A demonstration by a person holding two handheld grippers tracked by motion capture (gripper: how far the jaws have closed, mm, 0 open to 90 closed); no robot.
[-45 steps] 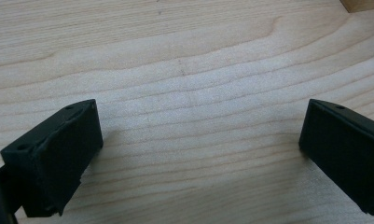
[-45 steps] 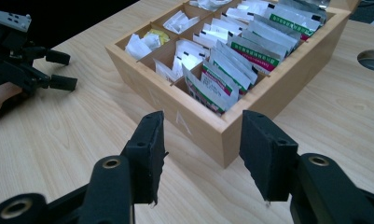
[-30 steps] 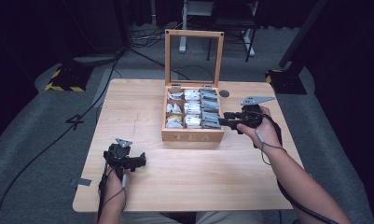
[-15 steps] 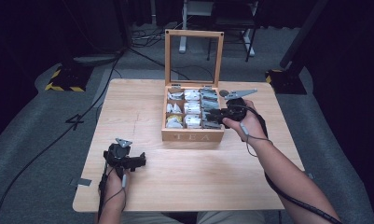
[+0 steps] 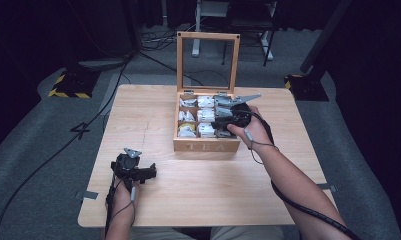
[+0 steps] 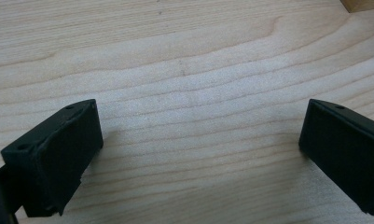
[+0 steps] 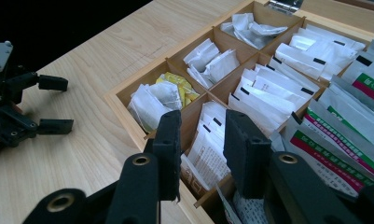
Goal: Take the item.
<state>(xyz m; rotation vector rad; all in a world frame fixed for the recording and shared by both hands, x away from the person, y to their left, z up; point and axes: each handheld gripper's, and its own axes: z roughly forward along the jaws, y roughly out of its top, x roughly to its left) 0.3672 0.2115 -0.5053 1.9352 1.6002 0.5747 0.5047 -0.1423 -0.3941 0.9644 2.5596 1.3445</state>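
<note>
Nearest to me, my left gripper (image 5: 149, 173) rests low over the bare front-left part of the wooden table (image 5: 213, 200), held by my left hand (image 5: 123, 195). In the left gripper view its jaws stand wide apart with nothing but wood grain between them, and a corner of the tea box (image 6: 364, 4) peeks in at the top right.

Farther in, my right forearm (image 5: 293, 185) reaches up from the bottom right, and my right hand (image 5: 253, 131) holds the right gripper (image 5: 215, 123) over the tea box (image 5: 206, 146), which sits a little right of the table's middle with "TEA" on its front wall. In the right gripper view the right gripper (image 7: 201, 140) has its jaws set narrow, a small gap between them, hanging just above the front middle compartment, where white tea bags (image 7: 208, 149) stand packed on edge. I can't tell whether a pad touches a bag. The compartment to its left holds loose white and yellow sachets (image 7: 161, 95); green-striped packets (image 7: 338, 135) fill the one on the right.

Beyond that, the box's glass-paned lid (image 5: 208, 60) stands upright at the back. The left gripper (image 7: 54, 102) also shows off to the left, well apart from the box.
</note>
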